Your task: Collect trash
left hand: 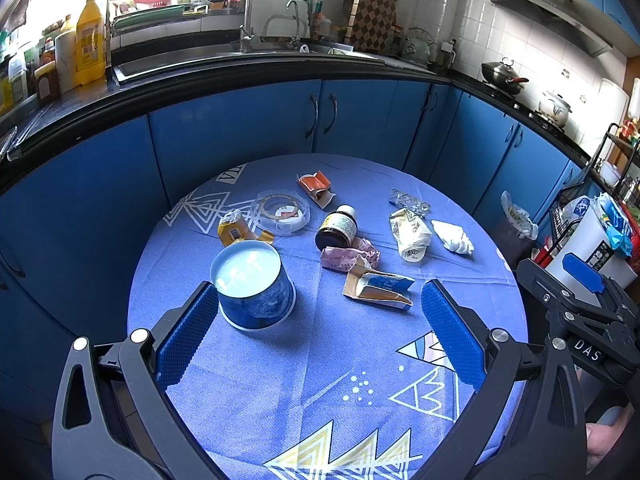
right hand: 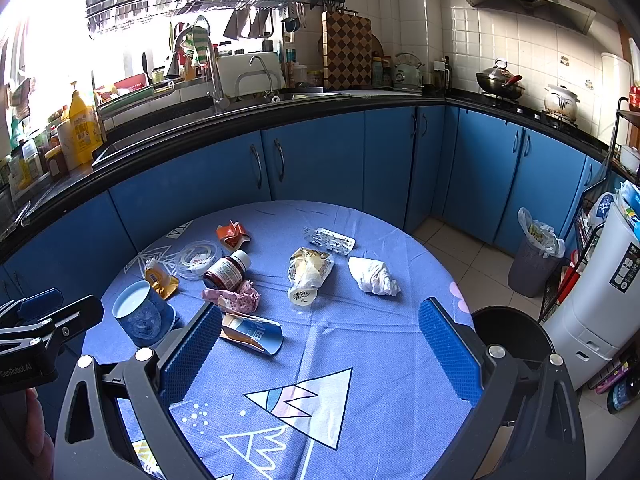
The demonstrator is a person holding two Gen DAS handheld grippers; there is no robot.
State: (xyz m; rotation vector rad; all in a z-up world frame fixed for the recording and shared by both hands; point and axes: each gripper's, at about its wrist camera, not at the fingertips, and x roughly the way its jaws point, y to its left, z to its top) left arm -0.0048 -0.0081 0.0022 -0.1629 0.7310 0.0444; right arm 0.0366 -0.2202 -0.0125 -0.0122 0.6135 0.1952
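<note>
Trash lies scattered on a round table with a blue cloth point(left hand: 304, 360) point(right hand: 360, 344). A blue paper cup point(left hand: 254, 284) point(right hand: 140, 316) stands at the left, a torn blue-and-tan carton point(left hand: 378, 288) point(right hand: 252, 332) in the middle. Behind them lie a brown bottle point(left hand: 338, 226) point(right hand: 226, 270), a pink wrapper point(left hand: 348, 258) point(right hand: 234, 300), a cream wrapper point(left hand: 410, 234) point(right hand: 308, 274), a crumpled white tissue point(left hand: 452, 236) point(right hand: 372, 276), a clear lid point(left hand: 280, 212) point(right hand: 198, 258), an orange carton point(left hand: 316, 188) point(right hand: 232, 234), a yellow wrapper point(left hand: 236, 230) point(right hand: 160, 278) and a blister pack point(left hand: 408, 202) point(right hand: 330, 240). My left gripper point(left hand: 320, 304) is open above the table, its left pad beside the cup. My right gripper point(right hand: 320, 328) is open too, empty.
A black bin point(right hand: 508, 332) sits beside the table's right edge. A grey lined trash can point(right hand: 536, 256) point(left hand: 516, 228) stands on the floor near a white appliance point(right hand: 600, 292). Blue cabinets point(left hand: 280, 120) and a black counter with a sink point(left hand: 240, 56) run behind.
</note>
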